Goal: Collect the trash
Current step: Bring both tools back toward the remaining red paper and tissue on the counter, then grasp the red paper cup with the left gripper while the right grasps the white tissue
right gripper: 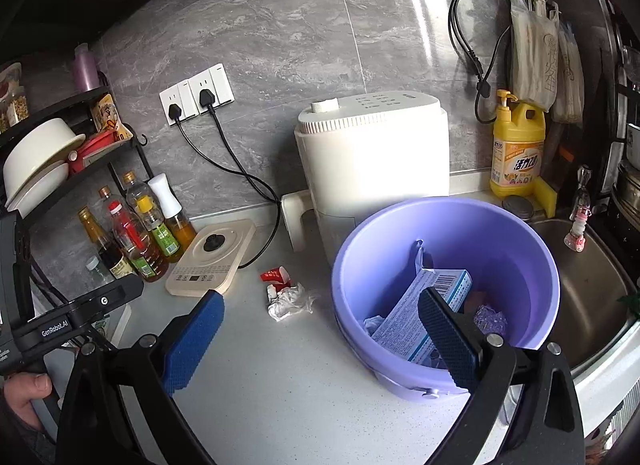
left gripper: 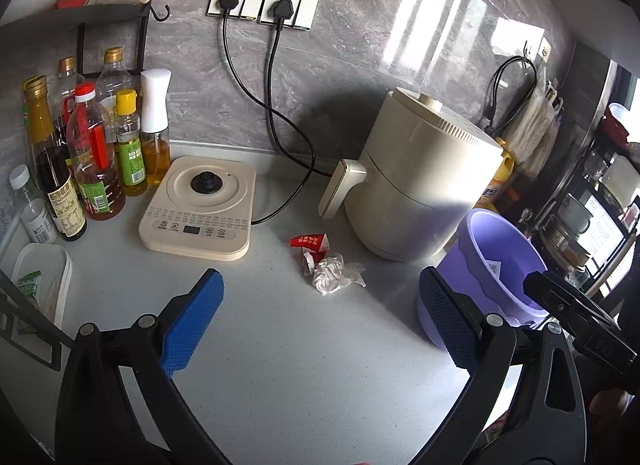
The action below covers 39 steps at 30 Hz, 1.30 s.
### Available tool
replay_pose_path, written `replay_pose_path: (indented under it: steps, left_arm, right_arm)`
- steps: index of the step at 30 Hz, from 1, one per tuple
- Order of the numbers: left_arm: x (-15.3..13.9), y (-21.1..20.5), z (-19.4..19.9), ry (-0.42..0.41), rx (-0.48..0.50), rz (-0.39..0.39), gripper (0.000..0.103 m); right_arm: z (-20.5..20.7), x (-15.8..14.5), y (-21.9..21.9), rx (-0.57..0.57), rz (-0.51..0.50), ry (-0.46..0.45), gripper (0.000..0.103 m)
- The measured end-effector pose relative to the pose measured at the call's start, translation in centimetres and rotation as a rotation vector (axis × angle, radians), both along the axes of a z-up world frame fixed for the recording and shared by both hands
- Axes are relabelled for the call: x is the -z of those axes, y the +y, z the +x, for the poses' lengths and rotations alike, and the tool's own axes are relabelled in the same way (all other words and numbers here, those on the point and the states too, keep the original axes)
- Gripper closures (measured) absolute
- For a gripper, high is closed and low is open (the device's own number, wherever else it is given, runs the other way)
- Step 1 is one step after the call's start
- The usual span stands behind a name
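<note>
A crumpled white wrapper (left gripper: pixel 336 275) and a torn red packet (left gripper: pixel 310 243) lie on the grey counter in front of the air fryer; both also show in the right wrist view, the wrapper (right gripper: pixel 288 301) and the packet (right gripper: pixel 275 275). A purple bucket (left gripper: pixel 496 241) stands to their right; in the right wrist view the bucket (right gripper: pixel 516 225) holds a blue-white box (right gripper: pixel 416 309) and other scraps. My left gripper (left gripper: pixel 320 325) is open and empty, above the counter short of the trash. My right gripper (right gripper: pixel 320 339) is open and empty, its right finger over the bucket's rim.
A cream air fryer (left gripper: pixel 424 181) stands behind the bucket. A kettle base (left gripper: pixel 200 205) and several oil and sauce bottles (left gripper: pixel 92 157) are at the left, a white tray (left gripper: pixel 40 281) in front of them. A sink (right gripper: pixel 588 289) and yellow detergent bottle (right gripper: pixel 518 149) are right.
</note>
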<state>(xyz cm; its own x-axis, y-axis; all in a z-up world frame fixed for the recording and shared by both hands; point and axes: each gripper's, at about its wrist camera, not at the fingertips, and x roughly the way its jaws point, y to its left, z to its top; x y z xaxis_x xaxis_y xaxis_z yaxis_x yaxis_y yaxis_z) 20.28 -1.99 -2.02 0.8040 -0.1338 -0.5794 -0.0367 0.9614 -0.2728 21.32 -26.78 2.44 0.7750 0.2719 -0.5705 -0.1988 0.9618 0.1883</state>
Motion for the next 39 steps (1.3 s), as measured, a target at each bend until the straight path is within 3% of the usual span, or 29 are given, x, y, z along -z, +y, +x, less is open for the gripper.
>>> replay_pose_path:
  steps: [15,25,29,34,37,39]
  left_arm:
    - [0.6,6.3,-0.4,-0.088,-0.094,0.017,0.006]
    - [2.7,7.2,2.3,-0.041,0.058,0.034,0.006]
    - [3.9,7.6,4.4,-0.005,0.116,0.005,0.006]
    - [6.0,7.3,7.7,0.071,0.165,0.031,0.006]
    - [6.7,7.6,8.9,0.061,0.189,-0.018,0.006]
    - [7.1,7.4,9.7,0.055,0.193,-0.010,0.006]
  right_arm:
    - [0.3,3.4,5.9,0.116,-0.068,-0.002,0.008]
    - [1.8,7.8,9.4,0.088,-0.138,0.086,0.008]
    - [2.9,9.1,10.7,0.073,-0.145,0.112,0.008]
    - [5.9,10.4,11.7,0.047,-0.150,0.164,0.019]
    - [8.2,11.4,12.0,0.028,-0.166,0.215,0.025]
    - [9.6,12.1,12.2,0.015,-0.186,0.237,0.029]
